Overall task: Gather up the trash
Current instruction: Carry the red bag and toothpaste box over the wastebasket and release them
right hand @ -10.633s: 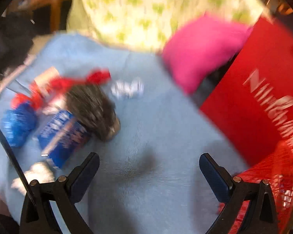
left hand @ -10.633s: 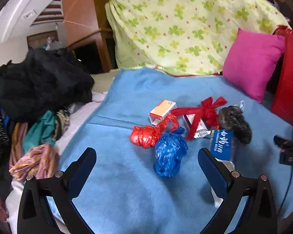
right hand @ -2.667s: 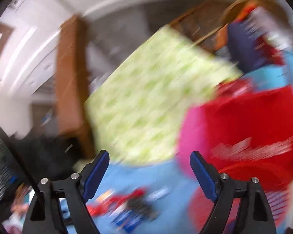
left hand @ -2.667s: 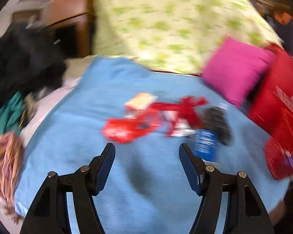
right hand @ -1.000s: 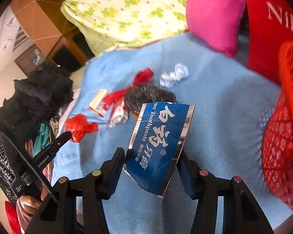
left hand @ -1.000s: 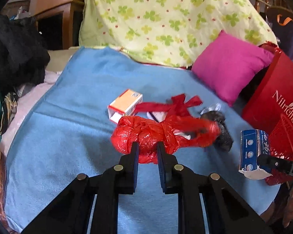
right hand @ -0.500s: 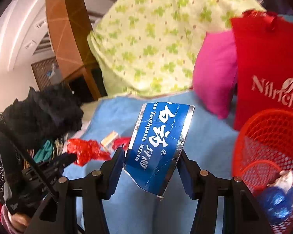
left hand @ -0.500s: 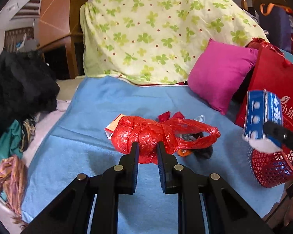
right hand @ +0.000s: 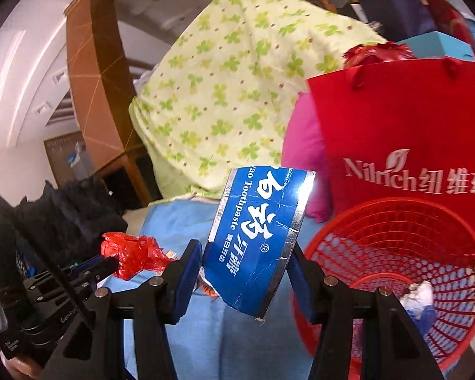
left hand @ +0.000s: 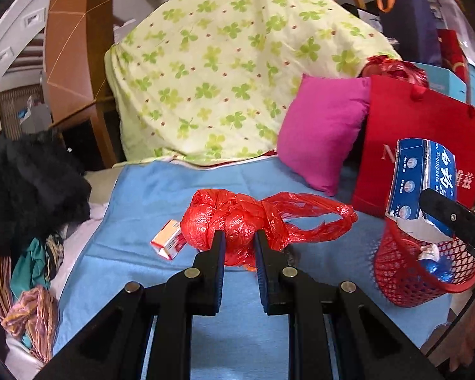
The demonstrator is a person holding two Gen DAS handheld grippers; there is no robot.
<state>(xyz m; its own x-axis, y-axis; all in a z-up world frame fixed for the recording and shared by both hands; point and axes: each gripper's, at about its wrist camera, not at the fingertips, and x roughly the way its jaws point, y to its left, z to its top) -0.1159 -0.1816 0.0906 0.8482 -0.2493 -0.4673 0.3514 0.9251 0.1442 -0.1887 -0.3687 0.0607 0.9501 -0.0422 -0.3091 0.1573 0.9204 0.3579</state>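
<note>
- Now that both pickups are off the blue blanket (left hand: pixel 180 190), each gripper carries one item toward the red mesh basket (right hand: pixel 395 240).
- Left gripper (left hand: pixel 239 240): jaws clamped tight on the knotted red plastic bag (left hand: pixel 237 218), which a second ago sat low over the blanket and now rides higher, its loose handle loop trailing right.
- Right gripper (right hand: pixel 247 259): jaws partway closed, pinching the torn blue toothpaste box (right hand: pixel 259 231); it has swung from over the blanket to just beside the basket rim.
- Basket already holds a blue wad and white paper; it stands in front of the red shopping bag (right hand: pixel 411 120).
- Orange-white carton (left hand: pixel 169 239) remains on the blanket, so after these two drops, more is left to collect.
- Likely next: box release over the basket first, bag after.
</note>
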